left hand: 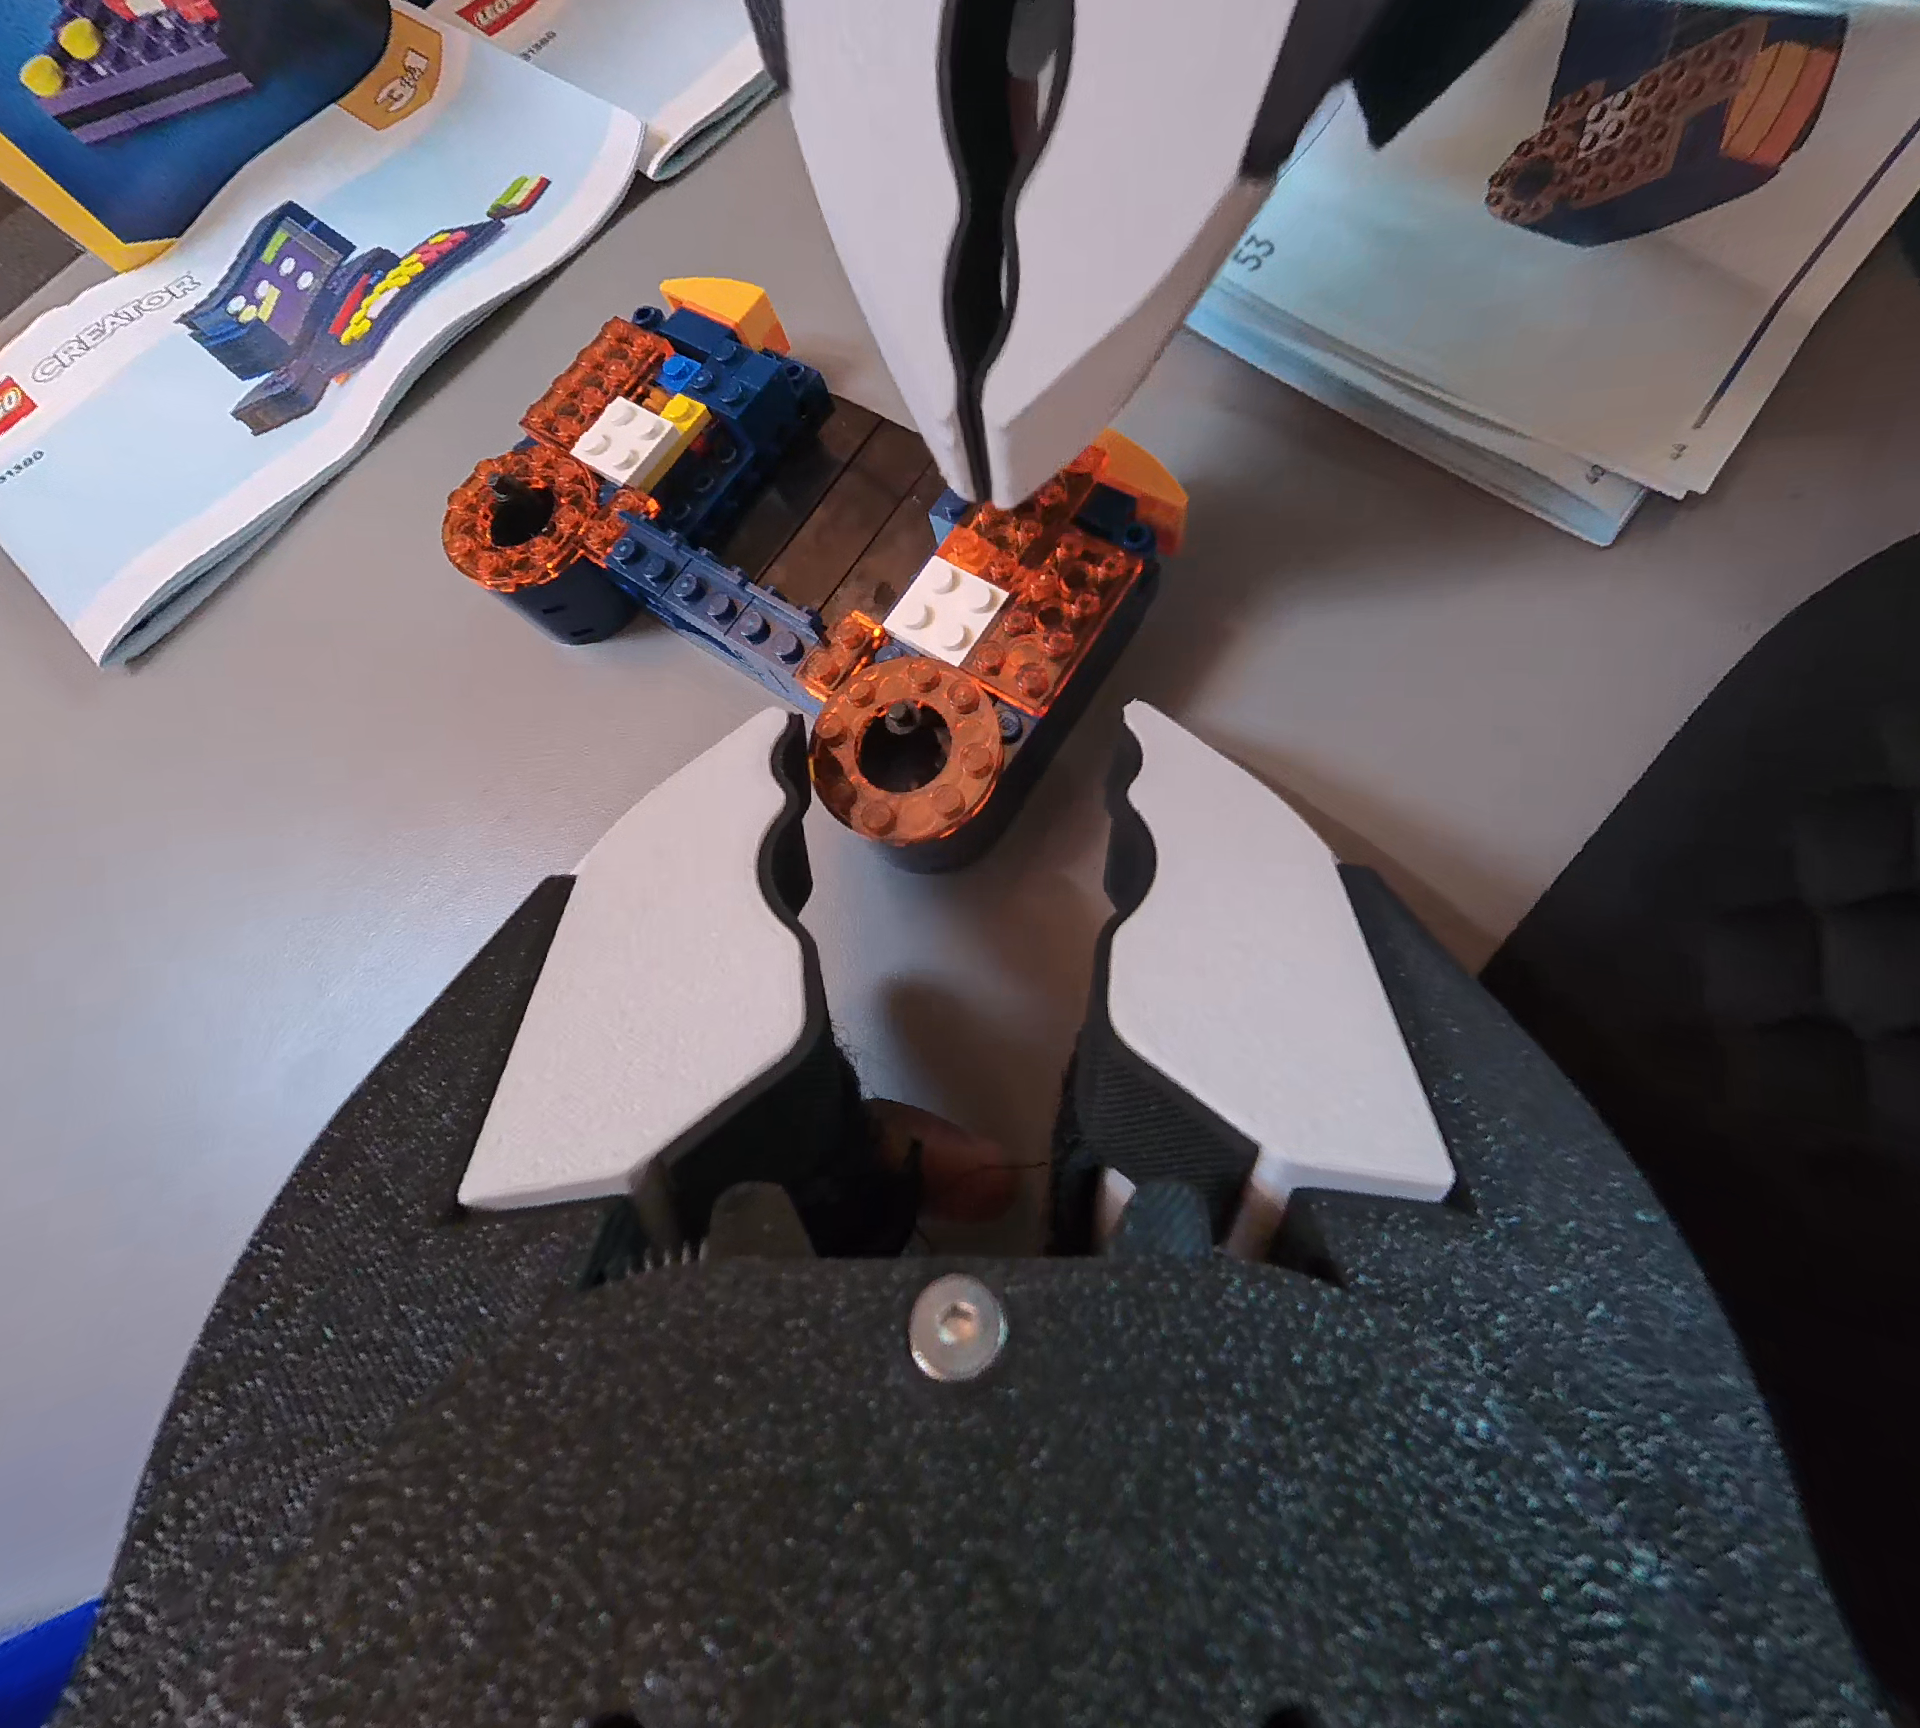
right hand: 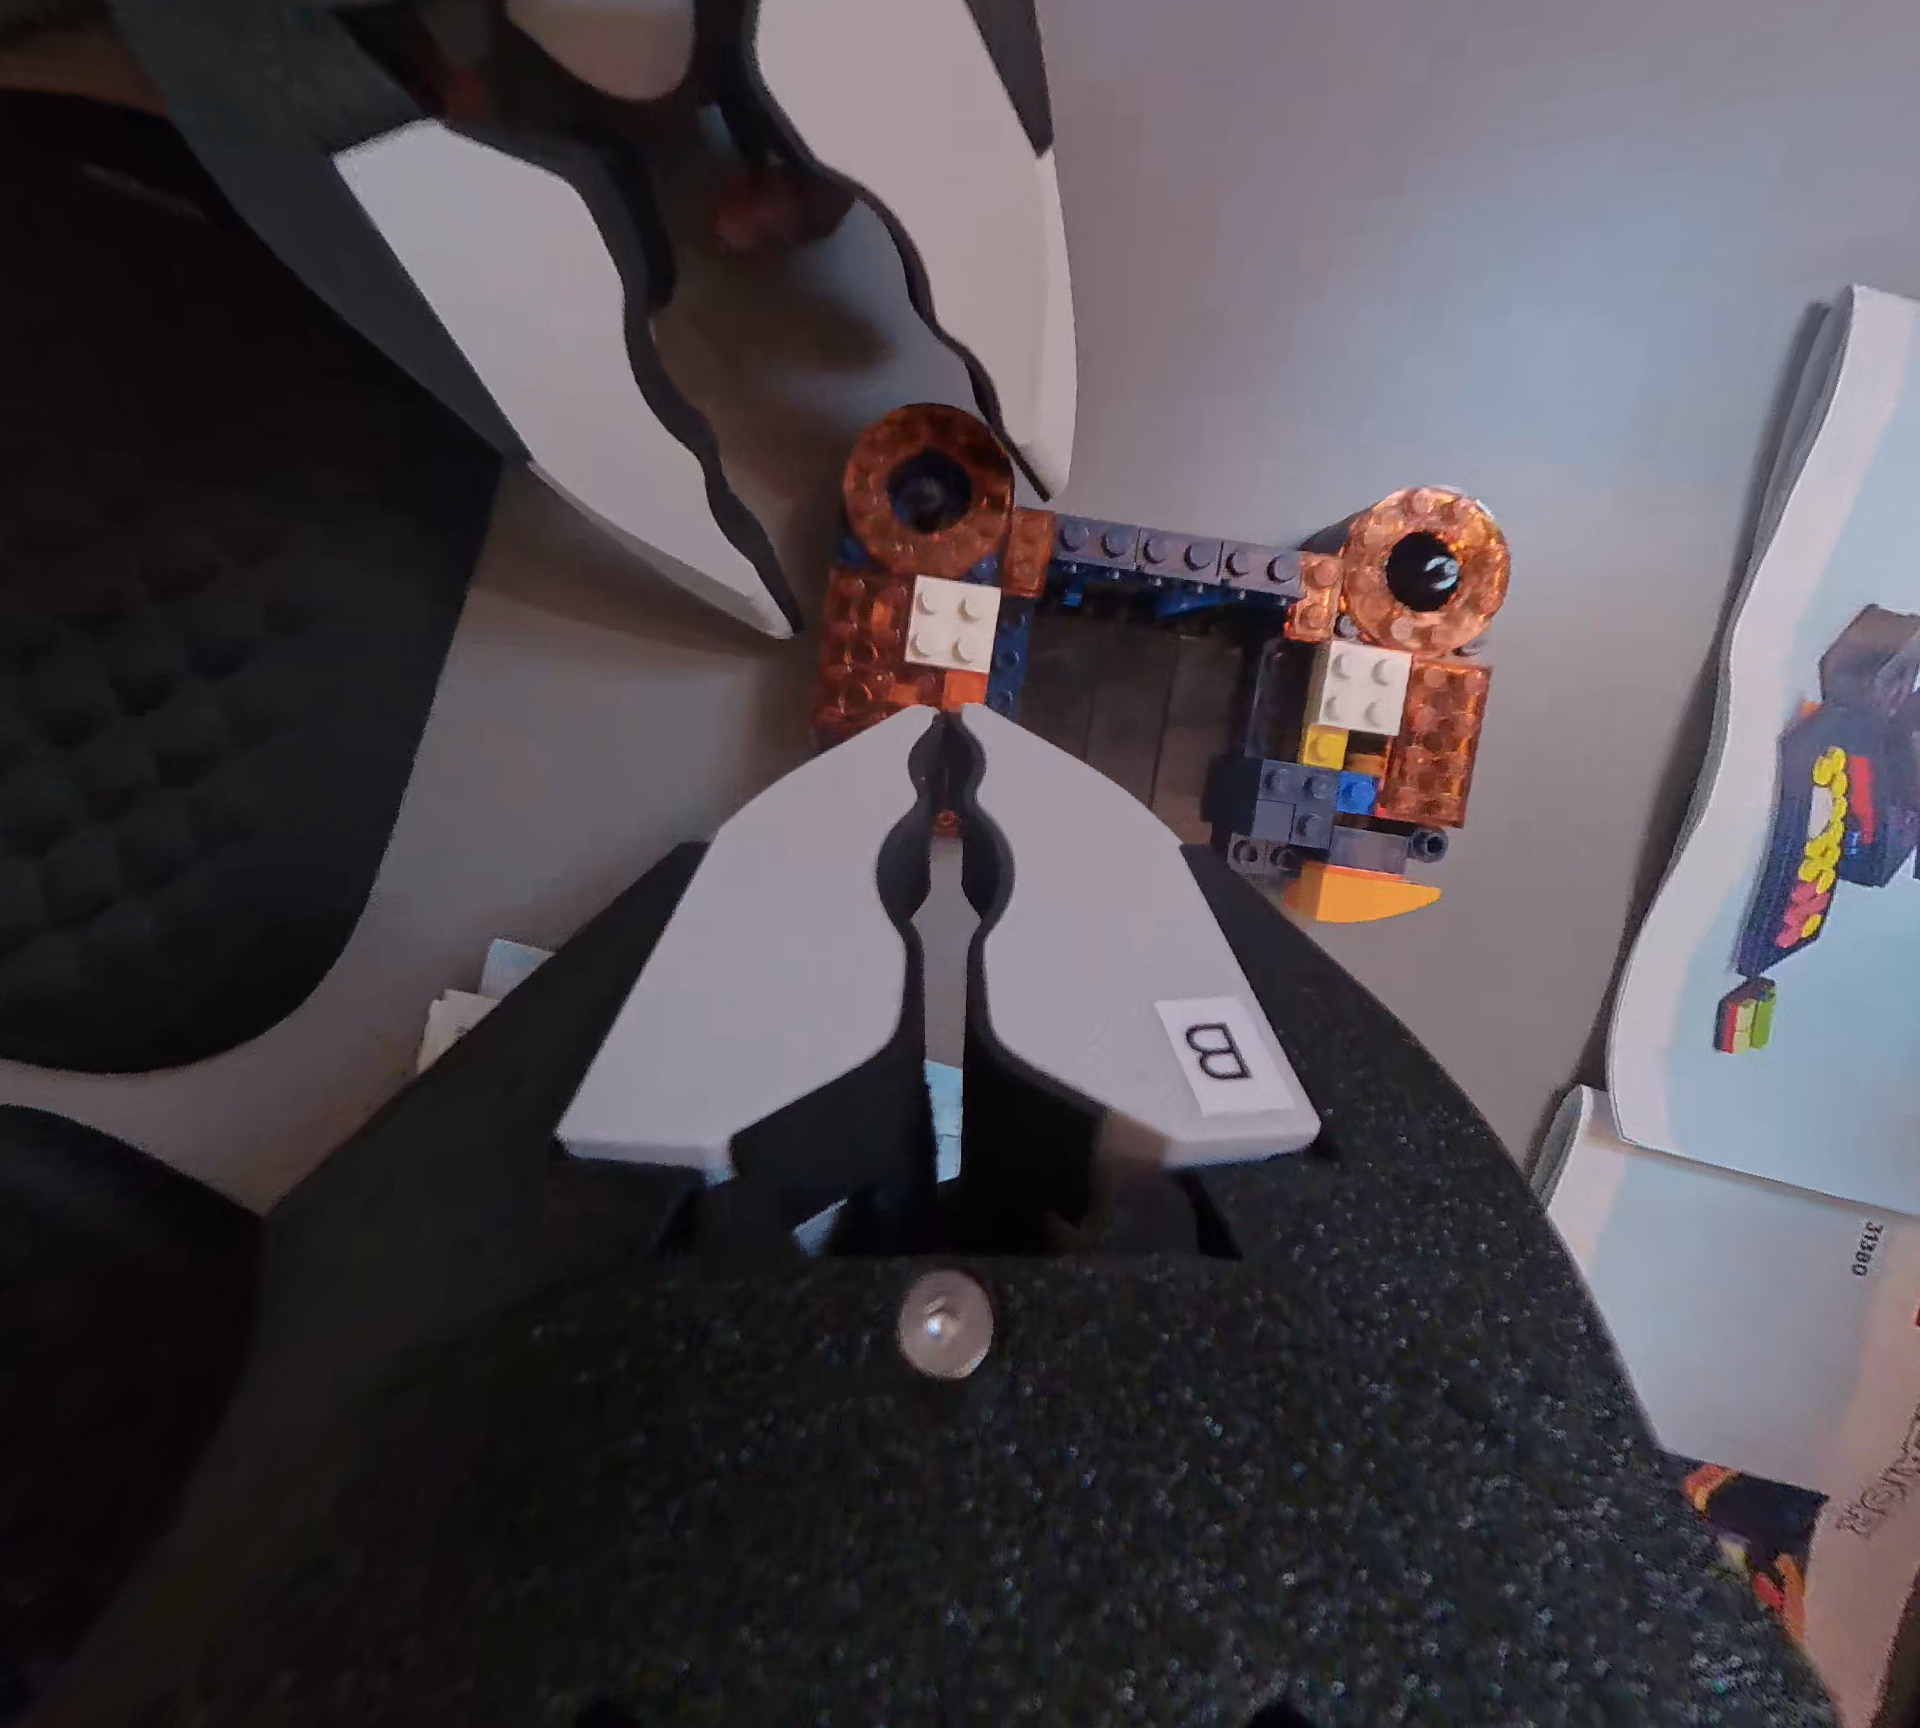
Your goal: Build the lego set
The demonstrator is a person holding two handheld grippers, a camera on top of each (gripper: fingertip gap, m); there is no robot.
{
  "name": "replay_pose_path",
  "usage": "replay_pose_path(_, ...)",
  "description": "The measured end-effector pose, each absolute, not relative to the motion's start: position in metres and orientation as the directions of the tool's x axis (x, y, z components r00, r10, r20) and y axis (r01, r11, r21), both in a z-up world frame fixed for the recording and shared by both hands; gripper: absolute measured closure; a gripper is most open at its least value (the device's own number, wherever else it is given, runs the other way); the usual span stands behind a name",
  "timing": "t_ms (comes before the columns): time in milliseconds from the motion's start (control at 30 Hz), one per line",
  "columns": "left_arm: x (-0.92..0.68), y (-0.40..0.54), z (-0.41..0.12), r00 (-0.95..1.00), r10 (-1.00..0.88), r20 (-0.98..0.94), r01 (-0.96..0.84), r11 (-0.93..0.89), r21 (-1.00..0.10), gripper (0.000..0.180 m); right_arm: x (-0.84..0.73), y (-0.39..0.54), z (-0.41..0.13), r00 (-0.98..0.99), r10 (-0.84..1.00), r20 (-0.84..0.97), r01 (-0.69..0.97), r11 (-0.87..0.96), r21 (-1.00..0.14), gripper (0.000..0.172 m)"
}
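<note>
A brick model [left hand: 831, 535] of dark blue bricks with clear orange plates and white squares lies on the grey table [left hand: 312, 847]. My left gripper [left hand: 961, 728] is open, with its fingers on either side of the model's near orange ring [left hand: 914, 759]. One pad touches the ring's edge and the other stands apart from it. My right gripper [left hand: 977, 489] comes down from above, shut, with its tips on the orange plate [left hand: 1049, 525] at the model's far right corner. In the right wrist view the shut right gripper [right hand: 948, 720] rests on the model's [right hand: 1143, 639] edge, and the open left gripper [right hand: 904, 546] straddles the ring [right hand: 925, 483].
Instruction booklets lie at the left [left hand: 260, 390] and upper right [left hand: 1558, 224]. A toy box [left hand: 156, 16] stands at the top left. A black padded seat [left hand: 1714, 951] borders the table on the right. In the right wrist view a booklet [right hand: 1766, 743] lies at the right. Both grippers' tips are close together, under 4 cm apart.
</note>
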State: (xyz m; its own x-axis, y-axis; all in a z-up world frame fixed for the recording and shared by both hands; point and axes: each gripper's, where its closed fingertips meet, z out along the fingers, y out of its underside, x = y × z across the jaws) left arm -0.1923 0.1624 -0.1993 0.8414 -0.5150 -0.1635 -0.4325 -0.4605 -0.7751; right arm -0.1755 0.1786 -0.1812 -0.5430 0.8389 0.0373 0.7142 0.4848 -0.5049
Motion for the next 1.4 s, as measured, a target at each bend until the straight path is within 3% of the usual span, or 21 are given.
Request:
replay_pose_path(233,-0.195,0.164,-0.199,0.852,-0.498,-0.159,-0.420,-0.470,-0.776,0.134,-0.175,0.173,-0.185,-0.539,0.842,0.029,0.720,0.478,-0.503,0.172)
replay_pose_path(533,-0.194,0.163,-0.200,0.849,-0.503,-0.163,-0.427,-0.470,-0.772,0.134,-0.176,0.172,-0.186,-0.469,0.872,-0.139,0.792,0.345,-0.504,0.172)
replay_pose_path(667,-0.194,0.163,-0.201,0.845,-0.507,-0.167,-0.433,-0.469,-0.770,0.132,-0.178,0.171,-0.185,-0.492,0.866,-0.092,0.763,0.378,-0.524,0.172)
replay_pose_path(833,-0.197,0.162,-0.201,0.846,-0.507,-0.165,-0.434,-0.473,-0.767,0.127,-0.157,0.167,-0.115,-0.421,0.879,-0.227,0.568,0.060,-0.821,0.172)
replay_pose_path(933,-0.200,0.163,-0.192,0.865,-0.480,-0.146,-0.385,-0.446,-0.808,0.124,-0.100,0.203,-0.081,-0.295,0.929,-0.223,0.469,-0.062,-0.881,0.148)
replay_pose_path(1067,-0.207,0.169,-0.163,0.895,-0.413,-0.171,-0.313,-0.304,-0.900,0.118,0.011,0.293,-0.068,0.050,0.984,-0.171,0.469,-0.174,-0.866,0.132)
replay_pose_path(1200,-0.199,0.165,-0.121,0.897,-0.405,-0.180,-0.227,-0.071,-0.971,0.118,0.112,0.381,-0.074,0.351,0.933,-0.078,0.605,-0.290,-0.742,0.126)
replay_pose_path(1300,-0.195,0.160,-0.105,0.902,-0.412,-0.129,-0.145,-0.008,-0.989,0.117,0.132,0.414,-0.072,0.402,0.913,-0.071,0.652,-0.340,-0.678,0.123)
replay_pose_path(1400,-0.196,0.161,-0.099,0.916,-0.388,-0.102,-0.110,0.000,-0.994,0.117,0.113,0.425,-0.079,0.324,0.943,-0.072,0.692,-0.288,-0.662,0.136)
